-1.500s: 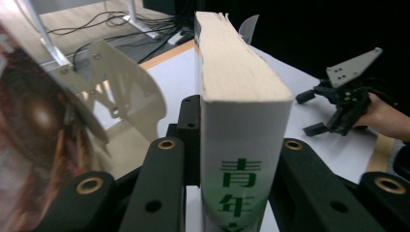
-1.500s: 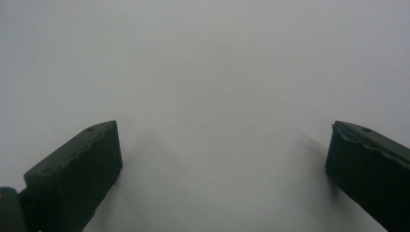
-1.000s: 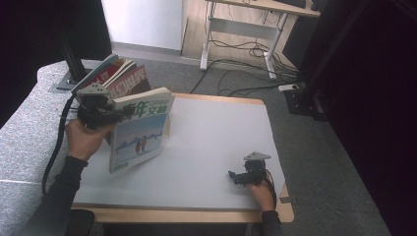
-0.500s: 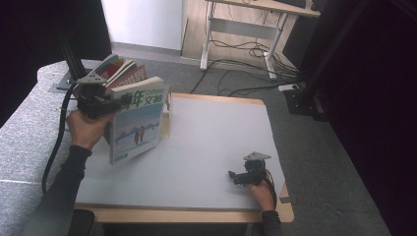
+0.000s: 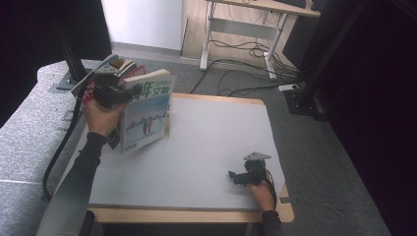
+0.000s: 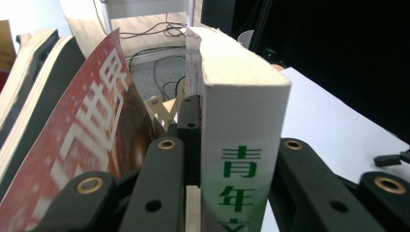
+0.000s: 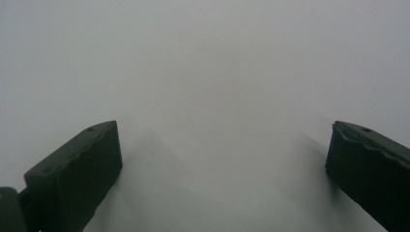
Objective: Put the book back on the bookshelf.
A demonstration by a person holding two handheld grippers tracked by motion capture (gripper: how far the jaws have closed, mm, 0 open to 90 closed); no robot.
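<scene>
Tech: Status of left gripper [image 5: 114, 93]?

Op: Clamped on the spine edge of the white-and-green magazine [image 5: 145, 115]. In the left gripper view both jaws press flat against the magazine [image 6: 239, 145], one on each side. It is held upright at the table's [image 5: 216, 142] far-left corner; whether its lower edge touches the white surface cannot be confirmed from above.

Tech: Adjacent items?

Op: Row of books [image 5: 105, 73] just left of the magazine, leaning. The nearest one, the red-covered book [image 6: 92, 140], tilts toward the magazine (cover bowed, white characters on it).

Tech: Right side?

Op: Right gripper [image 5: 243, 175] rests near the table's front-right edge, well apart from the magazine. Its jaws stand wide with nothing between them, over bare white tabletop.
</scene>
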